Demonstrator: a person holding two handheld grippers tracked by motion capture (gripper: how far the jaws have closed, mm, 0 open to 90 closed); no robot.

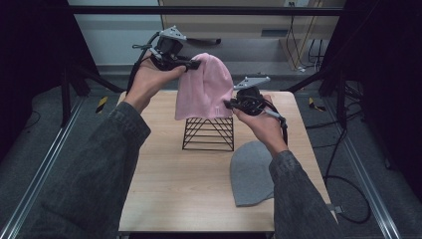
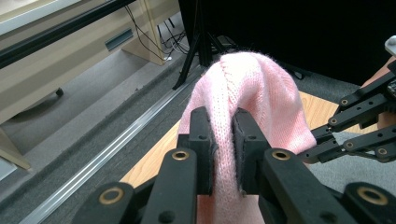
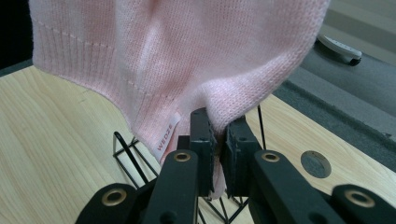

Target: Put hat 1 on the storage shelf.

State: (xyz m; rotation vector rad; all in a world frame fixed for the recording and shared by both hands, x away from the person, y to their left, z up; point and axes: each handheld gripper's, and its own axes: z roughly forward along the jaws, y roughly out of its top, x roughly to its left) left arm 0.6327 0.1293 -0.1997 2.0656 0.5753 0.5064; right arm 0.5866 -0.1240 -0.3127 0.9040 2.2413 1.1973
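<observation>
I have the pink hat [image 1: 204, 87] pinched in both tools. My left gripper [image 1: 191, 63] is clamped on the knit near the crown, its jaws pressed together with a fold of fabric between them, and the hat bulges up just ahead of them. My right gripper [image 1: 230, 103] nips the ribbed lower edge, lower down and across from the left one, jaws squeezed on the cloth beside a small white label [image 3: 166, 136]. The hat hangs between the two tools, draped over the top of the black wire stand [image 1: 209, 134] directly below. A grey hat [image 1: 251, 172] lies flat on the table [image 1: 164, 179] under my right forearm.
</observation>
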